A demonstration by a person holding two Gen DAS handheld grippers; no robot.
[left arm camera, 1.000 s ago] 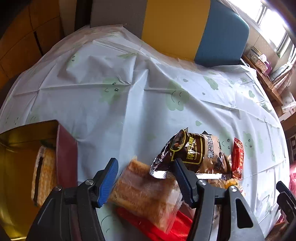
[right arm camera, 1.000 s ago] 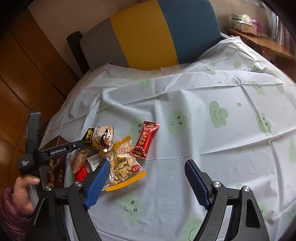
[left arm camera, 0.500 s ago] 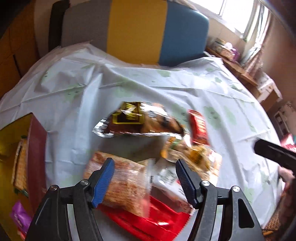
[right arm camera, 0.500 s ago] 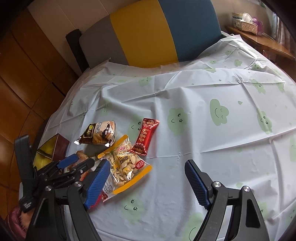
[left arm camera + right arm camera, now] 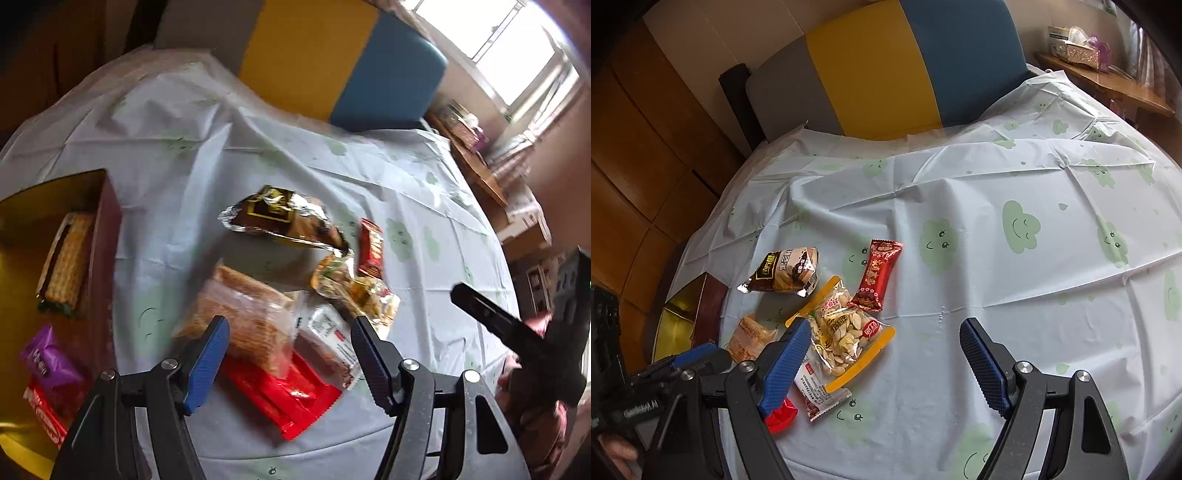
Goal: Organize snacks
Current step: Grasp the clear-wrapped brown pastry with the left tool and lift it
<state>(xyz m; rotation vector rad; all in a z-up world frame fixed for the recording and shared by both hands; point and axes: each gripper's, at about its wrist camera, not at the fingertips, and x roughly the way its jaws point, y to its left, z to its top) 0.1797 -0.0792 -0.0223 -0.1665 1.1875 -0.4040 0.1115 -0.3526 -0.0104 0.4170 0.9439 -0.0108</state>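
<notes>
Left gripper [image 5: 290, 363]: jaws wide, nothing pinched — poised over the snack pile.
Wafer pack [image 5: 240, 317]: just ahead of the left jaws, long axis running away toward the far-left table edge.
Box [image 5: 107, 236]: at the table's left edge, left of the pile.
Right gripper [image 5: 882, 365]: open, empty, over bare cloth right of the seeds [image 5: 842, 328].
Nearer hand: the left.

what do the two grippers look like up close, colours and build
Both the left gripper and the right gripper are alike: black angular arms joined by silver rivets, ending in jaws with blue cross-hatched pads. In the right wrist view the left one's black body carries white lettering, too blurred to read.
</notes>
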